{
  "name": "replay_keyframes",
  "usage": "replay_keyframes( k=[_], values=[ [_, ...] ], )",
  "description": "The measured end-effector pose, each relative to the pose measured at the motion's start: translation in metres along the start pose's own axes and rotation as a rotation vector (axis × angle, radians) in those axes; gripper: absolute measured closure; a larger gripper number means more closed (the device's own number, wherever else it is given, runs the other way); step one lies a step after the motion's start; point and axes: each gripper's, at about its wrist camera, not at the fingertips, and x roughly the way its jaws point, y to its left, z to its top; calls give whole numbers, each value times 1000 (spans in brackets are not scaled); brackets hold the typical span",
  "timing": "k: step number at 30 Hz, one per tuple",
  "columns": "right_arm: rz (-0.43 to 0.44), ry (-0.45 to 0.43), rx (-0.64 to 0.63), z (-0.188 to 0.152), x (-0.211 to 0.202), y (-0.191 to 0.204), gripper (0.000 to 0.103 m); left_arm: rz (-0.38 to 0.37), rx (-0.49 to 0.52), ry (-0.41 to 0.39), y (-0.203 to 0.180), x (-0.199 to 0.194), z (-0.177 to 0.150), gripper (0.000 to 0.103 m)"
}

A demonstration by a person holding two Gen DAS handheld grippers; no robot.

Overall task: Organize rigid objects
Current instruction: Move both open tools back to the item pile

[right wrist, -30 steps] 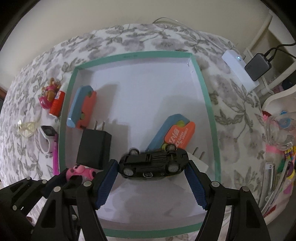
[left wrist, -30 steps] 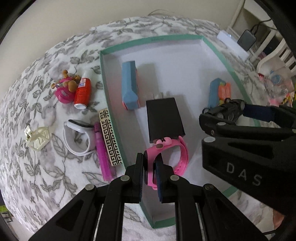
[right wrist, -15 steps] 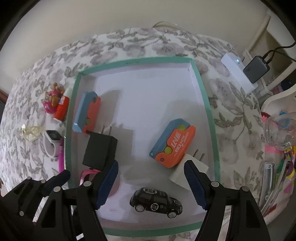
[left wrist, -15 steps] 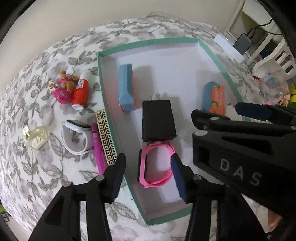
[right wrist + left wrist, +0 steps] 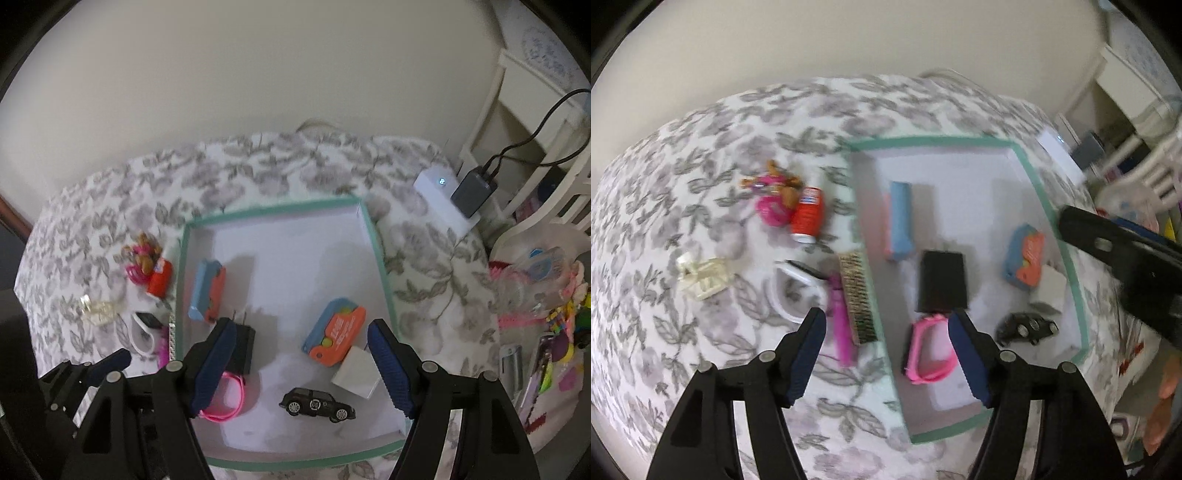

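Floral bedspread (image 5: 295, 166), teal-rimmed tray (image 5: 380, 258) holding black charger (image 5: 942, 280), pink watch (image 5: 929, 350) at near left, toy car (image 5: 317, 402) at near right, left gripper (image 5: 886, 354) spread wide and empty, right gripper (image 5: 301, 363) likewise spread, empty, above tray.
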Motion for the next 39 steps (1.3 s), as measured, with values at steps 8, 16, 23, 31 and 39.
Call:
replay_keyframes(
  k=[8, 16, 23, 31, 39],
  values=[
    [24, -8, -4, 3, 0, 8, 24, 66, -159, -66, 56, -15, 7, 29],
    [55, 0, -70, -2, 12, 41, 7, 75, -342, -99, 133, -19, 10, 9],
    [102, 20, -126, -6, 23, 77, 3, 108, -547, -112, 206, -21, -10, 6],
    [159, 44, -209, -14, 36, 124, 2, 156, -672, -107, 261, -22, -30, 5],
    [167, 84, -299, -22, 58, 164, 2, 124, -658, -79, 261, -11, -23, 5]
  ],
)
